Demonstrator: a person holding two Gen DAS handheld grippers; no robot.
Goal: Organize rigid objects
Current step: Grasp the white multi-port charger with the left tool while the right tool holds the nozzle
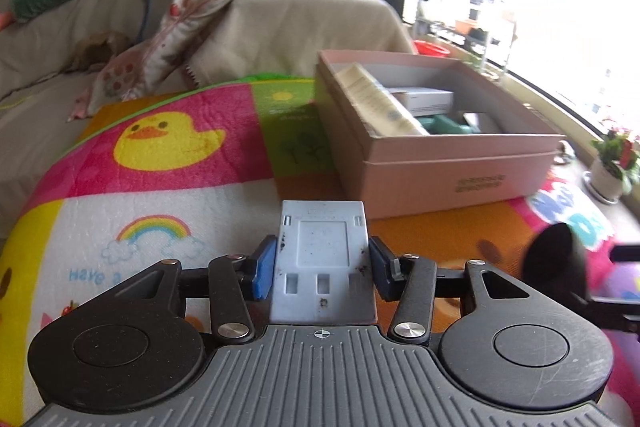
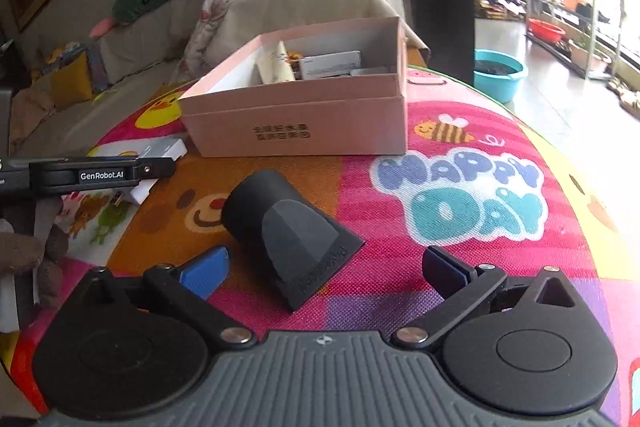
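Black nozzle (image 2: 286, 235) lies between the right fingers (image 2: 204, 271), untouched.

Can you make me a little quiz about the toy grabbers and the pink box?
1. True or false: the left gripper is clamped on a pale grey plastic piece.
2. What lies on the mat between the right gripper's wide-open fingers: A) a spoon, B) a black nozzle, C) a ball?
3. Fill in: the pink box has no ____ on top, so the things inside show.

Key: 1 true; 2 B; 3 lid.
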